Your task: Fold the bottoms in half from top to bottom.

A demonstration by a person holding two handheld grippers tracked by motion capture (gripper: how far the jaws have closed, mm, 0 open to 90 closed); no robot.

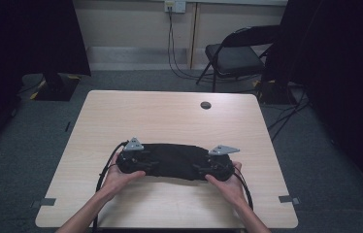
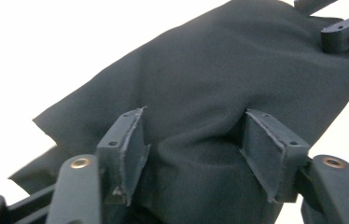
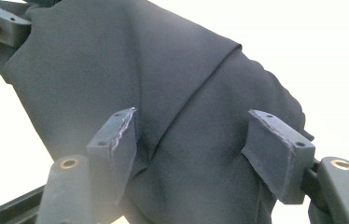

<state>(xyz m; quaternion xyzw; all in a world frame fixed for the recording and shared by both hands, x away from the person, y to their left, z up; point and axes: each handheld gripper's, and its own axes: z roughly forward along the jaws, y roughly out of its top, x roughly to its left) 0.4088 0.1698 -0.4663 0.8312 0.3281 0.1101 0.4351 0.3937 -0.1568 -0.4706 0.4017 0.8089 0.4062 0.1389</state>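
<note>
A black cloth (image 1: 174, 159) lies folded in a long strip near the front of the wooden table (image 1: 170, 116). My left gripper (image 1: 133, 162) rests at the strip's left end and my right gripper (image 1: 217, 168) at its right end, each held by a hand. In the left gripper view the left gripper (image 2: 193, 121) is open, with a raised fold of the cloth (image 2: 219, 79) between its spread jaws. The right gripper (image 3: 191, 121) is likewise open around a creased part of the cloth (image 3: 116, 60). The opposite gripper shows at the far corner as a black bar (image 2: 345, 30) (image 3: 0, 23).
A round cable hole (image 1: 205, 105) sits near the table's far edge. A black folding chair (image 1: 233, 53) stands behind the table at the right. Cables hang from a wall socket (image 1: 174, 6). Tape marks (image 1: 290, 199) lie on the carpet by the front corners.
</note>
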